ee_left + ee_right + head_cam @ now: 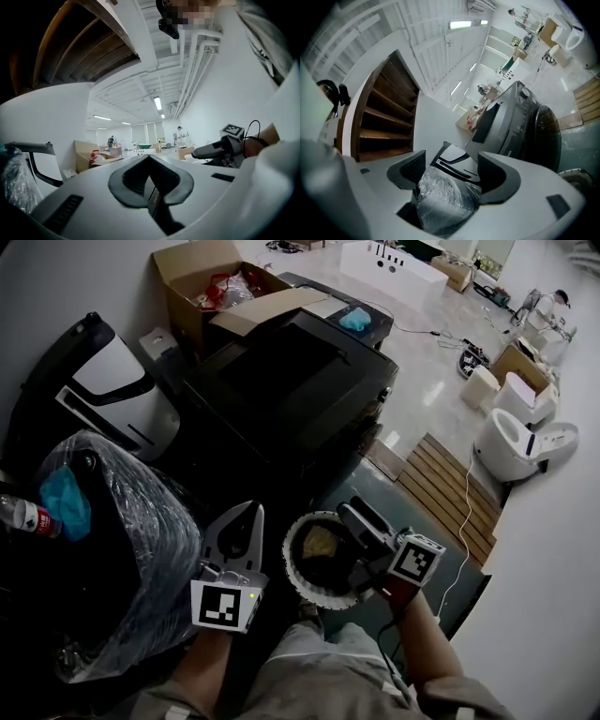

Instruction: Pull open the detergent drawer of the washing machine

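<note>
The dark washing machine (pixel 291 381) stands ahead of me in the head view, and its round door shows in the right gripper view (pixel 543 133). I cannot make out its detergent drawer. Both grippers hang low, well short of the machine and touching nothing. My left gripper (pixel 246 514) has its pads together, as its own view (pixel 151 164) also shows, with nothing between them. My right gripper (pixel 352 514) stands open; through its gap (pixel 452 171) I see a plastic-wrapped object (pixel 445 197) farther off.
A plastic-wrapped dark bulk (pixel 112 549) sits at the left beside a white appliance (pixel 112 390). Open cardboard boxes (pixel 211 282) stand behind the machine. A round white-rimmed bin (pixel 291 568) lies just under the grippers. Wooden slats (pixel 450 488) and white toilets (pixel 511 442) are at the right.
</note>
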A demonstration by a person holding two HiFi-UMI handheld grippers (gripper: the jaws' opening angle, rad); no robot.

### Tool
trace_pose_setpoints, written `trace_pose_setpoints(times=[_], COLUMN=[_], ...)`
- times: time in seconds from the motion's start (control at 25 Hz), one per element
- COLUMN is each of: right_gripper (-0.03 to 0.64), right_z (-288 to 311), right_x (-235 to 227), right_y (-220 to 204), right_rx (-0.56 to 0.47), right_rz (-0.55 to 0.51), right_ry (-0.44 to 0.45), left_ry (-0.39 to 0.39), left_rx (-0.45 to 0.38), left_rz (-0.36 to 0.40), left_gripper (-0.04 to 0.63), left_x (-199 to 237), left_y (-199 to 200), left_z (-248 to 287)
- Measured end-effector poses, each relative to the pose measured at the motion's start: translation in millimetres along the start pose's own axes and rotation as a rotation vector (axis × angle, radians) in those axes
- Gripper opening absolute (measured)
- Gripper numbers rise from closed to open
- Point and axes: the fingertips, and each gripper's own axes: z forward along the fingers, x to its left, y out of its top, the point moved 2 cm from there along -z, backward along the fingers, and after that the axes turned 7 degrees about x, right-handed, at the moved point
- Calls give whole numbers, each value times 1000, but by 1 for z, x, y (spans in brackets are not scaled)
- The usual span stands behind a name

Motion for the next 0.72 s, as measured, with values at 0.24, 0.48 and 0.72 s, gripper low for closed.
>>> trace_pose_setpoints(times=[0.24, 0.48, 0.72], right_gripper=[348, 359, 391], right_z=[32, 58, 82], right_x=[-61, -117, -160], right_y=[-1, -10, -17], right_rx=[0, 13, -33], right_rz=[86, 188, 311], right_ry=[-16, -15, 52], left_ry=[3, 4, 63], left_rx=[41, 67, 101], left_rz=[-13, -52, -64], left_gripper=[15, 15, 15], left_x=[11, 14, 20], left_y=[-36, -66, -105], left_z=[37, 64, 92])
